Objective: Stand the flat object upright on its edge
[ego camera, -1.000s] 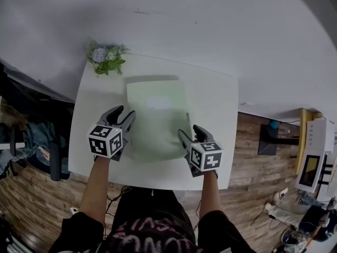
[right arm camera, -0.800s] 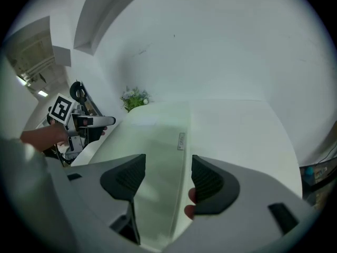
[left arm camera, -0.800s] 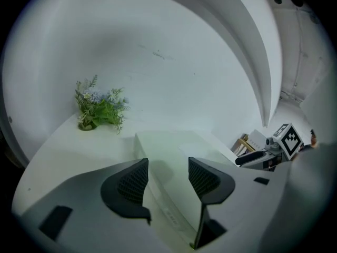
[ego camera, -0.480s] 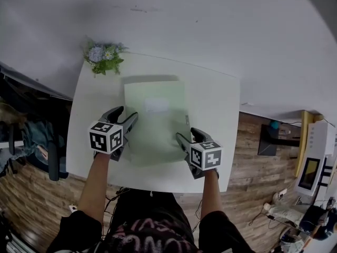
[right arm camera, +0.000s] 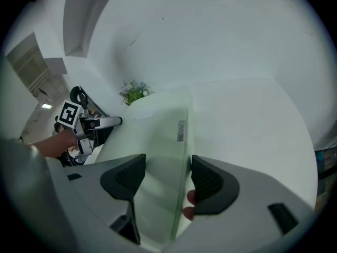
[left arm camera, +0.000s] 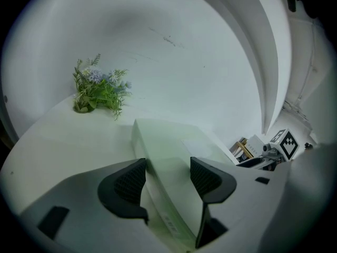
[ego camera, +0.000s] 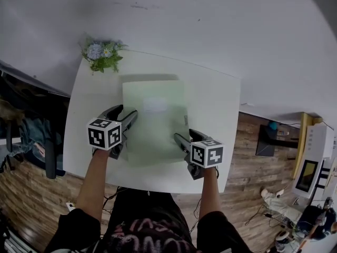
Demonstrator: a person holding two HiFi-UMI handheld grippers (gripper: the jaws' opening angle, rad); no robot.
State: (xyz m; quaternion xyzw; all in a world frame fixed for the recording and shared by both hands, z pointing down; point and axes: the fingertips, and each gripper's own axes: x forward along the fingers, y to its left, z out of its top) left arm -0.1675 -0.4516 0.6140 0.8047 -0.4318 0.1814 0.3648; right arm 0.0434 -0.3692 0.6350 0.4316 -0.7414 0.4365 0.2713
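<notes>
— Desk [ego camera: 217,103]: white, and what sits on it?
— A pale green flat object [ego camera: 155,123], lying flat in the middle of the desk.
— And the tongs?
— The left tongs [ego camera: 126,113] are released, jaws spread astride the object's left edge. The right tongs [ego camera: 184,135] gape the same way over its right edge.
— Anything smaller?
— A flower sprig [ego camera: 102,55] at the desk's far left corner, well apart from the object.

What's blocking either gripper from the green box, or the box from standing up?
Nothing visible. The left gripper and right gripper straddle the green box at its side edges, jaws apart. The plant sits at the table's far corner, clear of it.
</notes>
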